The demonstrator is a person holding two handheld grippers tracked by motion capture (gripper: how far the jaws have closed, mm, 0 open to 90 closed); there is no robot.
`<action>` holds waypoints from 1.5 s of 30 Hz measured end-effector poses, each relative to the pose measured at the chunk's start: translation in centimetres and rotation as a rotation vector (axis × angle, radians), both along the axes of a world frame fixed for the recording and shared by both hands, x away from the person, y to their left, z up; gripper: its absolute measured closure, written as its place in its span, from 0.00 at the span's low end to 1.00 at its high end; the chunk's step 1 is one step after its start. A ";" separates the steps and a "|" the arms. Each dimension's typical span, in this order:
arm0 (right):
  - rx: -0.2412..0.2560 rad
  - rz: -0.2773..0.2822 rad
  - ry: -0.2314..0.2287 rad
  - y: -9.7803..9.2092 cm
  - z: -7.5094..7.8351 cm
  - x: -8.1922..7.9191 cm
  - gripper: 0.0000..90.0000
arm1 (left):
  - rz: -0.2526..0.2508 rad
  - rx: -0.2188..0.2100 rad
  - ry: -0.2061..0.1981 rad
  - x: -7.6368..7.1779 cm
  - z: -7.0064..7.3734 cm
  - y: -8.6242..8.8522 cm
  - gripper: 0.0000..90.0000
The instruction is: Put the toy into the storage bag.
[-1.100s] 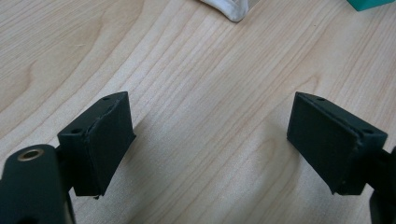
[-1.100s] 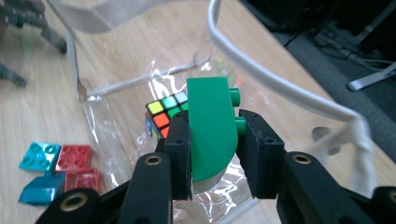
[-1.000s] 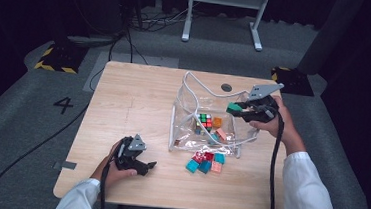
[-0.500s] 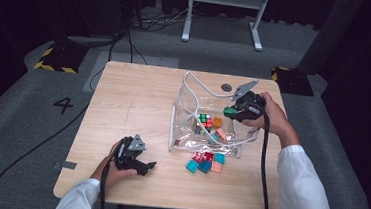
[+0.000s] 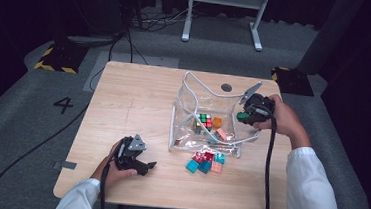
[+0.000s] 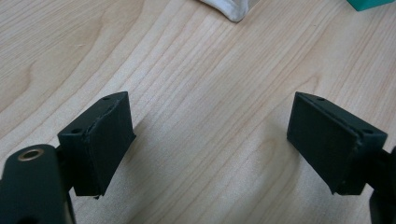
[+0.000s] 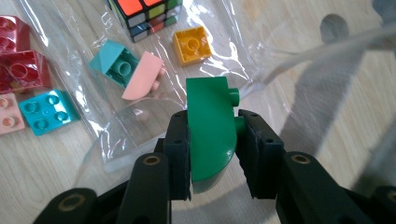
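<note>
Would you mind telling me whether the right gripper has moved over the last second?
Yes. The right gripper, shut on the green brick, has come down and towards the person along the clear bag's right side, judged against the round hole in the table.

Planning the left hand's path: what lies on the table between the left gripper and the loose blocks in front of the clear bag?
In the high view, bare wooden table separates the left gripper from the loose blocks.
</note>
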State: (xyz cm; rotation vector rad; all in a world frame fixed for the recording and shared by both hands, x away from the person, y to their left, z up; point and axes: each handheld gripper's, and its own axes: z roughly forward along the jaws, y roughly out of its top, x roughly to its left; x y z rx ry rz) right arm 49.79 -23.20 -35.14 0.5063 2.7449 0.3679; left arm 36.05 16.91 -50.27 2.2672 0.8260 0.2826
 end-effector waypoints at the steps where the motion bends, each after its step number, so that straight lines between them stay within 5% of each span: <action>1: 0.000 -0.009 0.003 -0.1 0.0 -0.1 0.74 | -0.001 0.001 -0.001 0.0 0.0 0.0 0.16; 7: 0.057 0.017 -0.011 -0.5 0.4 -0.4 0.69 | 0.000 -0.002 0.000 0.0 0.0 0.0 0.16; 12: 0.197 0.021 -0.026 -1.2 0.8 -1.0 0.60 | 0.002 -0.004 0.000 0.0 0.0 0.0 0.16; 17: 0.289 0.059 -0.085 -2.2 1.6 -2.4 0.55 | 0.002 -0.003 0.000 0.0 0.0 0.0 0.16; 22: 0.418 0.056 -0.152 -3.2 2.6 -4.1 0.51 | 0.001 -0.003 0.001 0.0 0.0 0.0 0.16; 27: 0.498 0.031 -0.211 -4.1 3.4 -5.8 0.45 | 0.002 -0.001 -0.002 0.0 0.0 0.0 0.16; 32: 0.536 0.013 -0.242 -5.1 3.5 -7.0 0.40 | -0.001 -0.001 -0.001 0.0 0.0 0.0 0.16; 39: 0.603 -0.083 -0.292 -6.5 3.2 -8.3 0.32 | 0.002 -0.002 0.000 0.0 0.0 0.0 0.16; 45: 0.617 -0.098 -0.313 -8.0 2.7 -9.6 0.29 | 0.002 -0.003 -0.001 0.0 0.0 0.0 0.16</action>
